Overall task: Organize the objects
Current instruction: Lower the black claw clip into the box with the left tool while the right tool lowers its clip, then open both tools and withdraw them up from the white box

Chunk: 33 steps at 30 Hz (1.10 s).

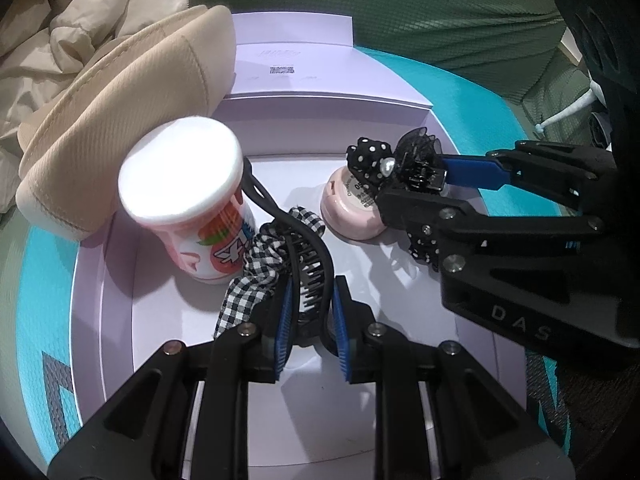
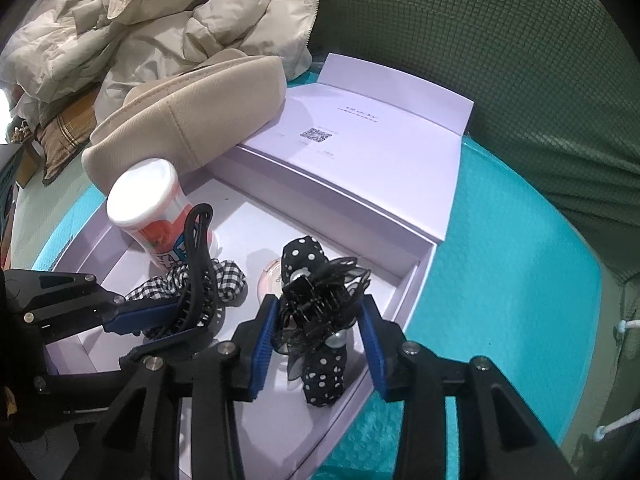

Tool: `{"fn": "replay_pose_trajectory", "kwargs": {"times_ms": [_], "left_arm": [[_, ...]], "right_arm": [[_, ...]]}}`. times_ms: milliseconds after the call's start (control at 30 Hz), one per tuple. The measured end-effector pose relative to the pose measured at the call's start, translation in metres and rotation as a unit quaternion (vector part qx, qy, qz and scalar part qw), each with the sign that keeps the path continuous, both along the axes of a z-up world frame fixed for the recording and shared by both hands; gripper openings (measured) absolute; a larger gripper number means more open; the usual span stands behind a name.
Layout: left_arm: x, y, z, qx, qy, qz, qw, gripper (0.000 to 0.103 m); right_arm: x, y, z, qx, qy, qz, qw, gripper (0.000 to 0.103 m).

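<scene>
Over a teal mat (image 2: 500, 240), inside the lilac box (image 2: 424, 276) (lid open), the left gripper (image 1: 308, 316) clamps a gingham hair clip (image 1: 296, 248) while the right gripper (image 2: 320, 336) pinches a polka-dot clip (image 2: 316, 304).

Two hair clips (image 2: 196, 276) (image 2: 316, 312), one cup (image 2: 148, 216), one pink jar (image 1: 352, 212), one box (image 2: 400, 300).

A turquoise mat (image 2: 520, 240) covers the surface. Green quilted upholstery (image 2: 500, 40) rises behind its far edge. A cream padded jacket (image 2: 160, 20) lies crumpled at the far left corner.

Bright even indoor light, soft shadows, strong fisheye bending, dark vignetted corners
</scene>
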<state>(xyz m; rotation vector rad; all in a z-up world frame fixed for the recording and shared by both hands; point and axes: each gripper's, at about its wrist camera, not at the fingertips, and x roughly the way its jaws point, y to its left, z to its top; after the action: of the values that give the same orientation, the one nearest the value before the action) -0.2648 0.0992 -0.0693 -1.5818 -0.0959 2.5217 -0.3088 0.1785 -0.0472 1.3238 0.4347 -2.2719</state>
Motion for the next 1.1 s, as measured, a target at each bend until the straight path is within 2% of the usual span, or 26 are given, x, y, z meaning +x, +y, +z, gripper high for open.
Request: {"fn": "replay_pose_trajectory", "kwargs": {"times_ms": [367, 767, 833, 867, 1100], "left_arm": [[-0.006, -0.004, 0.008, 0.001, 0.001, 0.013, 0.9999, 0.019], [0.006, -0.014, 0.033, -0.004, 0.05, 0.032, 0.9982, 0.019], [0.01, -0.018, 0.037, -0.001, 0.055, 0.038, 0.9978, 0.019], [0.013, -0.02, 0.039, -0.002, 0.056, 0.04, 0.9976, 0.019], [0.016, -0.026, 0.046, -0.01, 0.064, 0.051, 0.9966, 0.02]], "right_arm": [[0.0, 0.005, 0.007, -0.001, 0.024, -0.019, 1.0, 0.042], [0.007, -0.003, 0.023, -0.005, 0.064, 0.003, 0.998, 0.042], [0.008, -0.008, 0.023, -0.002, 0.067, 0.009, 0.998, 0.047], [0.009, -0.01, 0.024, 0.0, 0.068, 0.01, 0.998, 0.055], [0.017, -0.016, 0.031, 0.005, 0.084, 0.01, 0.996, 0.061]]}}
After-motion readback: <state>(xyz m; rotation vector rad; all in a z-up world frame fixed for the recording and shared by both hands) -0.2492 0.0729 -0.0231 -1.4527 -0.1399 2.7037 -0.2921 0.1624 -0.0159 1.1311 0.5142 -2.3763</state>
